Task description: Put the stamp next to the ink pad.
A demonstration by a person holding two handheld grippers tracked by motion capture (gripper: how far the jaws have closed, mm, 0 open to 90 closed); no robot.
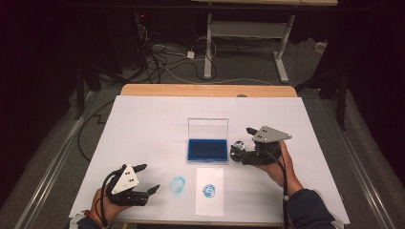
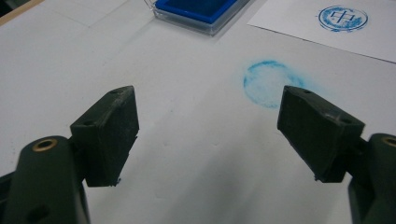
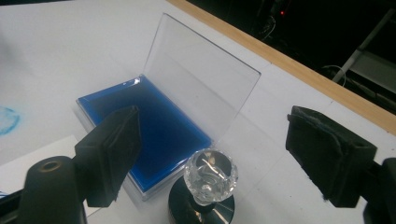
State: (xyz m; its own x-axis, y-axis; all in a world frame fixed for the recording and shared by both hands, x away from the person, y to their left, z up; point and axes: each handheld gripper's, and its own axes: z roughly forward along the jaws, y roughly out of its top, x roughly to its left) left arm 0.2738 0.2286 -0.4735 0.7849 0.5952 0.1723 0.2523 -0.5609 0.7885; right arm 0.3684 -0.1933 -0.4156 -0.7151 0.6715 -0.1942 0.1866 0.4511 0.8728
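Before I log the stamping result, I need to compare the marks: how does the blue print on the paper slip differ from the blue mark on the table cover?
The print on the paper slip is crisp, a ring with a pattern inside; the mark on the table cover is smeared, a faint ring with a pale middle. The print sits on the loose slip, the smear directly on the cover, nearer the left gripper. Both are round and the same blue as the ink pad.

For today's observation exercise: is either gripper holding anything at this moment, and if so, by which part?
Nothing is held. The left gripper is open over bare table. The right gripper is open too, its jaws standing apart either side of the stamp and not touching it.
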